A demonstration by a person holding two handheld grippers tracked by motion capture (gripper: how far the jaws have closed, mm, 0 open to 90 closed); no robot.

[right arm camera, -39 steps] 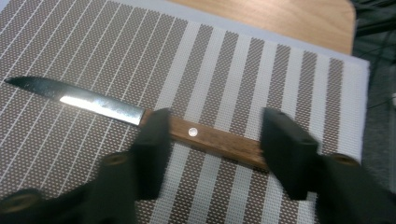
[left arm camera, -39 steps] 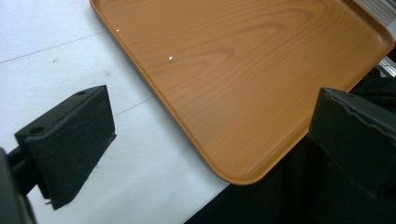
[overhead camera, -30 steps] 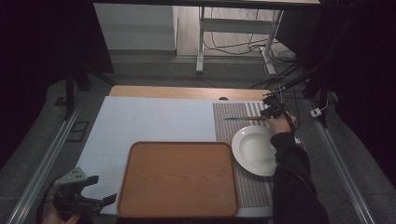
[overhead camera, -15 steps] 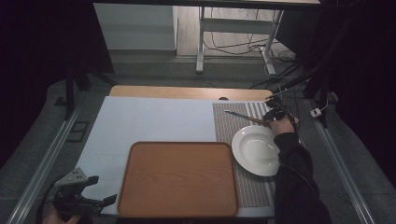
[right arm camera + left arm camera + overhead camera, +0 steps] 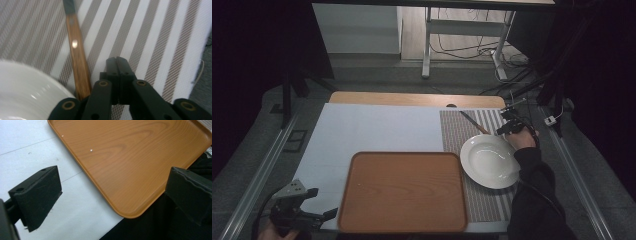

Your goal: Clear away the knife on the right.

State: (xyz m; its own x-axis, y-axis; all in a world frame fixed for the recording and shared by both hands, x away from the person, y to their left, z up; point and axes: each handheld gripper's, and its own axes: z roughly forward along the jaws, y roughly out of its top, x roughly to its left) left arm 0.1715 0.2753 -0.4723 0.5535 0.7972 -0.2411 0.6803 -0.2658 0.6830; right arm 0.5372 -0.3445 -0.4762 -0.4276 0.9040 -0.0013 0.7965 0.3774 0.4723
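- Jaws of the right gripper (image 5: 117, 65) pressed flat together, nothing between them; they have just been opening a hair, gap not visible in the right gripper view.
- Right gripper (image 5: 510, 123) sits at the far right of the striped placemat (image 5: 462, 131), just past the far rim of the white plate (image 5: 490, 161), held by the person's right hand (image 5: 524, 138).
- Knife (image 5: 77, 53), wooden handle with a metal rivet, lies flat on the placemat (image 5: 155, 37) just beside the clenched jaws, not gripped; handle end runs down next to the plate (image 5: 27, 92) rim, touching or not I cannot tell.
- High view: knife (image 5: 474, 122) lies diagonally on the mat, beyond the plate, blade end pointing to the far left.
- Left gripper (image 5: 294, 210) jaws spread wide, released, holding nothing; it hovers at the near left corner of the surface (image 5: 372, 127).
- Left gripper view: near corner of the wooden tray (image 5: 135, 160) lies between the open jaws, farther off, untouched.
- Tray (image 5: 403, 191) lies at near centre, its right edge overlapping the placemat, close beside the plate.
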